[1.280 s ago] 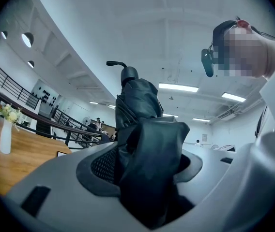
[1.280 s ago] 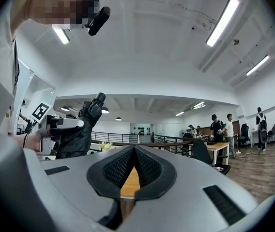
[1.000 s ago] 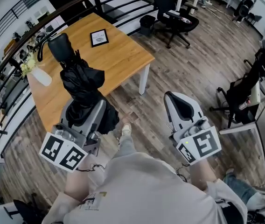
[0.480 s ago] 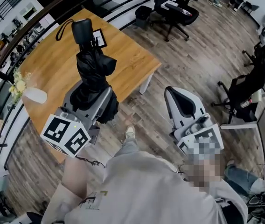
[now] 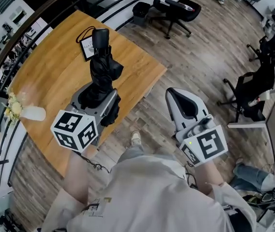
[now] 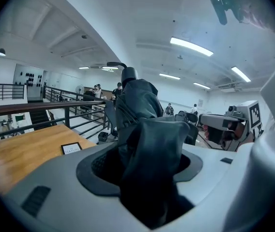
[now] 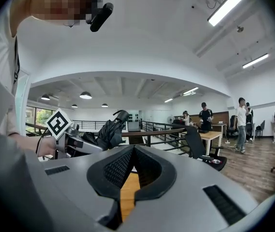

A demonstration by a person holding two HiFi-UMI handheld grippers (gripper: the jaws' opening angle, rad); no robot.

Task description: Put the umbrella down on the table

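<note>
1. While the head view showed the left gripper only from above, with its marker cube nearest the person, the left gripper view looked straight along the jaws. There they were clamped on the folded black fabric of the umbrella, which filled the whole gap between them
2. The umbrella rose out of those jaws, tilted away from the person. It was held over the near side of the wooden table rather than lying on it, with its handle and a thin strap loop at the far end
3. The right gripper hung over the floor to the right of the table, well apart from the umbrella. Its own view showed the pads brought together with nothing between them (only a narrow slit lower down, through which orange-brown wood showed)
4. That same view caught the left gripper and umbrella from the side, and several people standing far off at the right, whom the left gripper view showed only as small figures
5. Around the table were a vase of pale flowers at the left edge, a dark railing behind it, and a black office chair beyond the far corner
6. A framed card lay on the table, partly hidden behind the handle in the head view. The left gripper view showed it whole, reading "NATURE", with a smaller line above too small to read
</note>
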